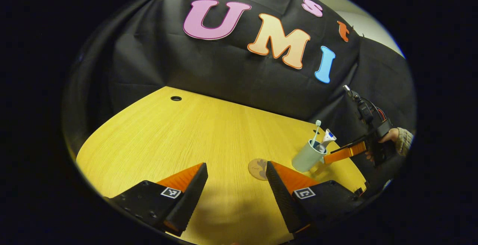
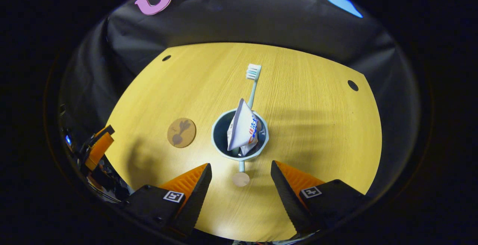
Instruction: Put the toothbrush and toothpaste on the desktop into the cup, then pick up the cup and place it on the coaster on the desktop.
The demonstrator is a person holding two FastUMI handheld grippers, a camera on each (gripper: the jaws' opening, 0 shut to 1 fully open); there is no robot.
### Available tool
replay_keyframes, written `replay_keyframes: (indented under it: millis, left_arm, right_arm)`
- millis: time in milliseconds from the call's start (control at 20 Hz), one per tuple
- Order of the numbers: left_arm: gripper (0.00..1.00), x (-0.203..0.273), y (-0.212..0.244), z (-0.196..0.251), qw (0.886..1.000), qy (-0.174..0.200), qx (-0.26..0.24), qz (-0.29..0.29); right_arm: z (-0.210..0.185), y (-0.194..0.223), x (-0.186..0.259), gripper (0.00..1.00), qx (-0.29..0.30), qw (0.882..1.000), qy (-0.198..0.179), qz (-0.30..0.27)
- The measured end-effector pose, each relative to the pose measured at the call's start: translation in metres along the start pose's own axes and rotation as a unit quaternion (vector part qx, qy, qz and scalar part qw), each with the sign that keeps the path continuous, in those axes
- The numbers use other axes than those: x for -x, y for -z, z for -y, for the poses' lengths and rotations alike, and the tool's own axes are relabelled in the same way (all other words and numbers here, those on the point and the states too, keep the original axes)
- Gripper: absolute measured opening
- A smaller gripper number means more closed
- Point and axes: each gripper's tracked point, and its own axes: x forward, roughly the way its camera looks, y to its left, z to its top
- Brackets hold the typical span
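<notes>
Right tool (image 2: 241,185), fingers spread, hovers near the cup (image 2: 239,135); a skewed grab could tip out toothbrush (image 2: 253,82) and toothpaste (image 2: 242,127). Left tool (image 1: 235,185) released.

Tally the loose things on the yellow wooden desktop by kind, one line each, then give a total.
Pale blue-green plastic cup: 1
White-bristled, pale green toothbrush, standing in the cup: 1
White toothpaste tube with blue and red print, in the cup: 1
Round brown coaster, lying beside the cup: 1
Total: 4
</notes>
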Motion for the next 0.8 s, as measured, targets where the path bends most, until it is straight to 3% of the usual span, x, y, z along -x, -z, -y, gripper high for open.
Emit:
replay_keyframes:
  millis: [100,150,200,250,450,550,650,700,750,800]
  left_arm:
    - [0.93,0.006,0.001,-0.007,1.0,-0.008,-0.001,0.002]
    - [0.93,0.008,0.001,-0.011,1.0,-0.014,-0.001,0.001]
    - [0.93,0.01,0.0,-0.015,1.0,-0.021,0.0,0.003]
    - [0.93,0.013,-0.003,-0.018,1.0,-0.024,0.002,0.008]
    - [0.93,0.017,-0.005,-0.031,0.999,-0.041,0.013,0.012]
    - [0.93,0.022,-0.006,-0.044,0.998,-0.059,0.016,0.019]
    - [0.93,0.027,-0.008,-0.05,0.997,-0.066,0.021,0.024]
    - [0.93,0.026,-0.006,-0.051,0.997,-0.067,0.023,0.021]
    - [0.93,0.026,-0.005,-0.051,0.997,-0.068,0.024,0.02]
    - [0.93,0.026,-0.005,-0.051,0.997,-0.068,0.027,0.02]
  right_arm:
    - [-0.003,0.005,-0.011,0.97,-0.008,1.0,-0.007,-0.027]
    - [-0.003,0.006,-0.014,0.91,-0.016,0.999,-0.01,-0.036]
    - [-0.004,0.004,-0.017,0.97,-0.021,0.999,-0.012,-0.044]
    - [-0.003,0.003,-0.022,0.91,-0.023,0.998,-0.009,-0.049]
    - [0.002,0.005,-0.03,0.87,-0.015,0.997,-0.002,-0.077]
    - [0.002,0.01,-0.036,0.75,-0.011,0.996,0.005,-0.091]
    - [0.004,0.013,-0.039,0.48,-0.003,0.995,0.01,-0.098]
    - [0.002,0.014,-0.041,0.41,0.001,0.995,0.01,-0.099]
    - [0.002,0.015,-0.04,0.41,0.004,0.995,0.014,-0.1]
    - [0.003,0.015,-0.04,0.28,0.008,0.995,0.017,-0.102]
